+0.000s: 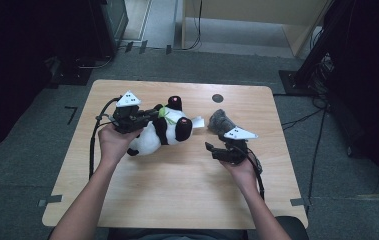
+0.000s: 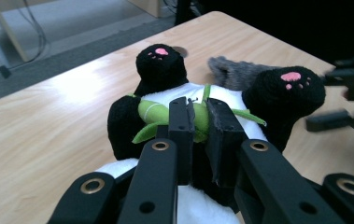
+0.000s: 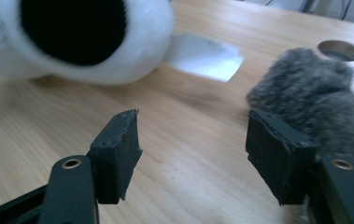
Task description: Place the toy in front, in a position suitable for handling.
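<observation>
While my left gripper (image 2: pixel 200 122) pinches the green leaf (image 2: pixel 158 114) on the panda plush's (image 1: pixel 161 131) chest, the toy lies on its back toward the table's (image 1: pixel 177 200) far-left part, just beyond my left hand (image 1: pixel 112 142). Its body is white, its limbs black, with pink paw pads facing up, and a white tag (image 3: pixel 206 57) trails from it. My right gripper (image 3: pixel 191 140) hovers with its jaws half apart, gripping nothing, near the right edge. A grey furry toy (image 3: pixel 312 95) lies just beside its right jaw, the panda well off to its left.
</observation>
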{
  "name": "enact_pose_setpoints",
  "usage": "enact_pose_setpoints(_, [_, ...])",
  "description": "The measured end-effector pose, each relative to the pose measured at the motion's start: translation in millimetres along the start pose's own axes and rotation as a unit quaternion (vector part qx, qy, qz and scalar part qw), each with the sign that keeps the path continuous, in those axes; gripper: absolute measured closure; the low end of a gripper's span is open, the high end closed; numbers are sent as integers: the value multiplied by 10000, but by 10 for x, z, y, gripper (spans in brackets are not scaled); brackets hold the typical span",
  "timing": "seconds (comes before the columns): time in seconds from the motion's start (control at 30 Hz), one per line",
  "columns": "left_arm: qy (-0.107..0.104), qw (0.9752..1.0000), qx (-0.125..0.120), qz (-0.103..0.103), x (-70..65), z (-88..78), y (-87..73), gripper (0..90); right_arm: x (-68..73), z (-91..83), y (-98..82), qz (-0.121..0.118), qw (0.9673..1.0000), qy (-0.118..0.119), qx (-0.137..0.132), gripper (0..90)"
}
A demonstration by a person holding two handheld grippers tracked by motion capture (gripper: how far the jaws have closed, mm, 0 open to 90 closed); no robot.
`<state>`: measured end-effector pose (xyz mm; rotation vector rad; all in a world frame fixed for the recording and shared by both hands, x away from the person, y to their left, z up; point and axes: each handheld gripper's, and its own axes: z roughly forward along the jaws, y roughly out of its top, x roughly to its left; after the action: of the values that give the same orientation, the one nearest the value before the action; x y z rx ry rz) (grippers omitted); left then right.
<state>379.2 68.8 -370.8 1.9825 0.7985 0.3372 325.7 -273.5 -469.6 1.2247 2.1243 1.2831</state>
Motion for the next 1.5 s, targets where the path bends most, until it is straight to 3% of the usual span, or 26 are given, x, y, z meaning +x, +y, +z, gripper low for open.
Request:
enact_pose_setpoints(0.1, [-119, 9999, -23, 71, -59, -23, -18, 818, -45, -33, 8, -2, 10000, -63, -58, 357])
enact_pose_setpoints(0.13, [-246, 9997, -38, 62, -113, -37, -45, 817, -85, -63, 26, -7, 9999, -98, -25, 356])
enact_pose_setpoints(0.3, [-403, 9991, 39, 87, -211, 1, -97, 817, -182, -108, 55, 6, 9998, -217, -46, 366])
enact_pose_setpoints(0.47, [-595, 9981, 110, 103, -351, 53, -163, 817, -370, -144, 83, 227, 9988, -371, -211, 393])
enact_pose_setpoints(0.67, [-769, 9969, 157, 29, -445, 102, -240, 811, -671, -54, 171, 481, 9970, -595, -60, 424])
enact_pose_setpoints(0.77, [-798, 9966, 216, 24, -456, 127, -267, 806, -725, 10, 159, 467, 9967, -662, -52, 451])
enact_pose_setpoints(0.87, [-799, 9966, 188, -10, -473, 144, -306, 796, -790, 154, 139, 400, 9967, -656, 279, 469])
enact_pose_setpoints(0.93, [-781, 9967, 214, 6, -475, 141, -313, 791, -797, 171, 133, 395, 9966, -643, 334, 479])
enact_pose_setpoints(1.03, [-795, 9966, 221, -7, -476, 140, -343, 766, -823, 209, 110, 381, 9961, -637, 480, 509])
enact_pose_setpoints(1.17, [-941, 9951, 258, -171, -442, 169, -389, 704, -860, 253, 96, 370, 9957, -633, 566, 544])
enact_pose_setpoints(1.27, [-1033, 9939, 322, -225, -437, 196, -422, 588, -850, 289, 95, 276, 9952, -713, 613, 560])
enact_pose_setpoints(1.5, [-802, 9963, 296, -123, -461, 191, -456, 472, -882, 359, 81, 270, 9944, -801, 636, 616])
